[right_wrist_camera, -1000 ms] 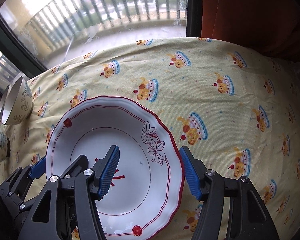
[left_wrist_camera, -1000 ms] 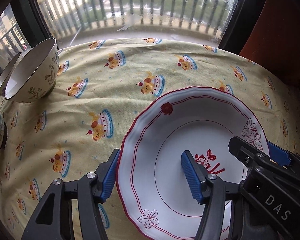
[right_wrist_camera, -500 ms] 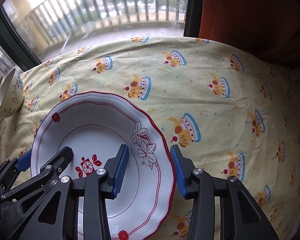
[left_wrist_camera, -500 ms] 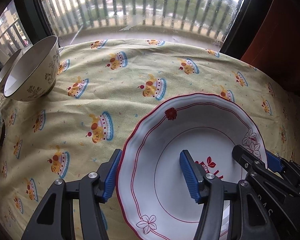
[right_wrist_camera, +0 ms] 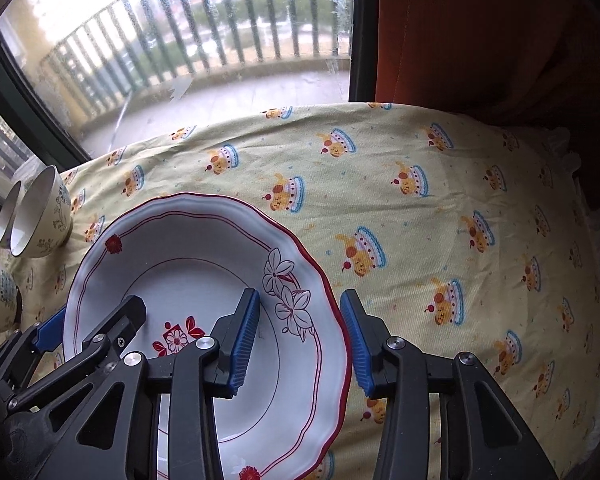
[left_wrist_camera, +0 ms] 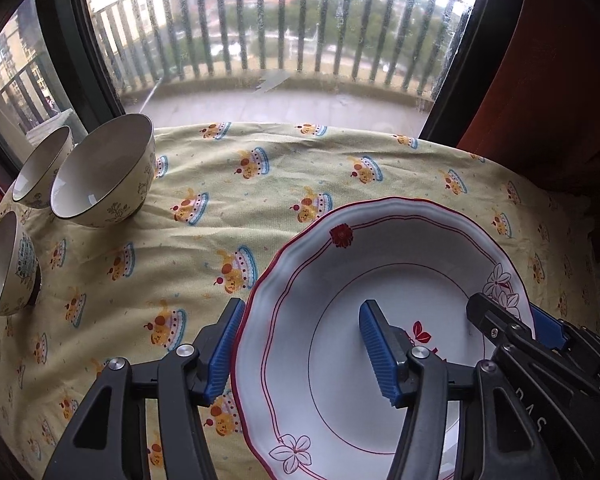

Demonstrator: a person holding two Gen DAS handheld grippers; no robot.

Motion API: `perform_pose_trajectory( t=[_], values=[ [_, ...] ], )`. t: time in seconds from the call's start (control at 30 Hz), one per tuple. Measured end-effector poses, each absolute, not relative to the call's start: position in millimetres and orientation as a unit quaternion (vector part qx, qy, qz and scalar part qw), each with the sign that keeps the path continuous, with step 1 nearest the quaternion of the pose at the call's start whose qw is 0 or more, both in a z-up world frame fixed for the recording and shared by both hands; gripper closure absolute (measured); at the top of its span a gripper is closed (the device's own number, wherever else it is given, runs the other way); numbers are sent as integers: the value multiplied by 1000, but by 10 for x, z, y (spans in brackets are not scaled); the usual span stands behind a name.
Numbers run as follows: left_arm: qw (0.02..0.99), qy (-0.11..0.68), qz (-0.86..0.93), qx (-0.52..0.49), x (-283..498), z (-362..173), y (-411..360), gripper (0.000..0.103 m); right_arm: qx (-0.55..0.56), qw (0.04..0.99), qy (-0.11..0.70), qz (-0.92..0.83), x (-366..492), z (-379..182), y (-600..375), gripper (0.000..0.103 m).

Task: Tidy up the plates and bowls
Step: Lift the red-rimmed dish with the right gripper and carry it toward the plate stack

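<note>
left wrist view: the plate point(left_wrist_camera: 384, 332), white with a red scalloped rim, is straddled at its left rim by the left gripper point(left_wrist_camera: 304, 350), one blue pad outside the edge and one inside the well; whether the pads press on it cannot be told. the right gripper point(left_wrist_camera: 540, 320) is seen across the plate at the opposite rim. three bowls point(left_wrist_camera: 104, 178) are left standing separately at the far left of the tablecloth point(left_wrist_camera: 228, 184) (none is nested yet).

right wrist view: the plate's right rim is bracketed by the right gripper at a moderate width, the outer pad just beside the edge; a firm hold cannot be confirmed. the plate seems only just taken up, so the task is judged barely begun, with bowls and plate not yet grouped.
</note>
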State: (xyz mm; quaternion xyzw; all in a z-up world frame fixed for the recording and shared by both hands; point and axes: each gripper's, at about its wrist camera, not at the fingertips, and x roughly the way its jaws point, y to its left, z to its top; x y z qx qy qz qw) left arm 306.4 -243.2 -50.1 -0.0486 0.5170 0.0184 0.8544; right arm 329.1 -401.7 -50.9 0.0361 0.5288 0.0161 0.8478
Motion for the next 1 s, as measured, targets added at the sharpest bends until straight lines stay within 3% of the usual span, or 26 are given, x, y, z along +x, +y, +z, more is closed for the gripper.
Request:
perform_pose_trajectory(
  t=[0.47,1.0],
  values=[
    [866,498,-17,-44,2391,-120,-2050,44,48,858,511,-21,2503,-86,-3607,56],
    [862,500,-79,-19,1705,-138,-2053,44,71,853,511,-82,1605,-110,-3552,56]
  ],
)
